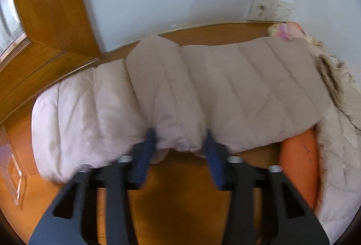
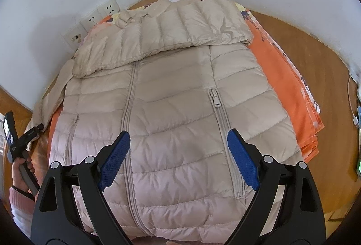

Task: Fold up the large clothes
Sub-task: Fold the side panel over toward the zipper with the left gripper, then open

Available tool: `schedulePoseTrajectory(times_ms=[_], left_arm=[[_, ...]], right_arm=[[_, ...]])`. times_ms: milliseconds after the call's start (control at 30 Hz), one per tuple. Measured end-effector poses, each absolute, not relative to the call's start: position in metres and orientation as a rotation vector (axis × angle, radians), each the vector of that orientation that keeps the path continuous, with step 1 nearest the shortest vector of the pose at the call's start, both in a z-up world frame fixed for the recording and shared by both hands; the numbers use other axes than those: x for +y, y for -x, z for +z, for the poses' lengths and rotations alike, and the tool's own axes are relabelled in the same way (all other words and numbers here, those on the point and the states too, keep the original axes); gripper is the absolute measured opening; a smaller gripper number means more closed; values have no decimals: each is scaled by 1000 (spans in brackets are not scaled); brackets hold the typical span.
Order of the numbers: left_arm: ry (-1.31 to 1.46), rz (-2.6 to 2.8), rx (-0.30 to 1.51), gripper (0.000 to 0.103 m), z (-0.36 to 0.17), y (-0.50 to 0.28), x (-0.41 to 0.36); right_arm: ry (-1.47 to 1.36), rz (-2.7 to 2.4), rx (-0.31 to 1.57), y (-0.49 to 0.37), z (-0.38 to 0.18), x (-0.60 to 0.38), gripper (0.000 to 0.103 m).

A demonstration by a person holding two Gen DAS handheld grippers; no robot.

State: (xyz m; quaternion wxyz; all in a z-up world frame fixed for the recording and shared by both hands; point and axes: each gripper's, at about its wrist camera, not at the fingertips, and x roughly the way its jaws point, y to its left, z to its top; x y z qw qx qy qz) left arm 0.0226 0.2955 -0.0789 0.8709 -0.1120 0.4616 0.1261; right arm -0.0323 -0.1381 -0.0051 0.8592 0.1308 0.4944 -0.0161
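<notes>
We see a beige quilted puffer jacket lying front-up on a wooden table, with an orange floral cloth spread beneath it and showing along its edge toward three o'clock. The front zipper runs from six toward twelve o'clock in the right wrist view, and a pocket zipper lies just toward three o'clock of it. One sleeve is folded across the chest, lying slantwise from about nine o'clock up to one o'clock near the collar.

Our right gripper hovers over the lower body of the jacket with its jaws spread wide; the blue pads stand well apart and nothing sits between them that they grasp.

In the left wrist view, our left gripper meets the near edge of a puffy fold of the jacket. Its blue fingertips stand either side of the bulging cuff-like end, set at a middling width, and the padding fills the gap between them. The frame is blurred, so we cannot tell whether the pads actually pinch the fabric or merely flank it.

Toward nine o'clock in the right wrist view, our left hand grips the handle of that gripper beside the jacket's edge. White wall sockets sit on the wall at eleven o'clock, just behind the collar, and a charging cable lies on the table at three o'clock.
</notes>
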Motion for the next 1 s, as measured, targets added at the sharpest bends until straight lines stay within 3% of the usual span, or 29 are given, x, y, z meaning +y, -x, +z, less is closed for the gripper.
schedulePoseTrajectory(times_ms=[33, 167, 700, 1000], left_arm=[[254, 242, 960, 16, -78, -23, 294], [267, 229, 933, 9, -73, -18, 291], [178, 71, 636, 8, 62, 3, 223], [99, -82, 612, 8, 86, -24, 140]], right_arm=[[-275, -35, 1037, 33, -5, -138, 90], [-275, -42, 1030, 37, -3, -139, 92], [-272, -93, 1003, 42, 7, -167, 92], [-203, -136, 960, 35, 22, -192, 92]])
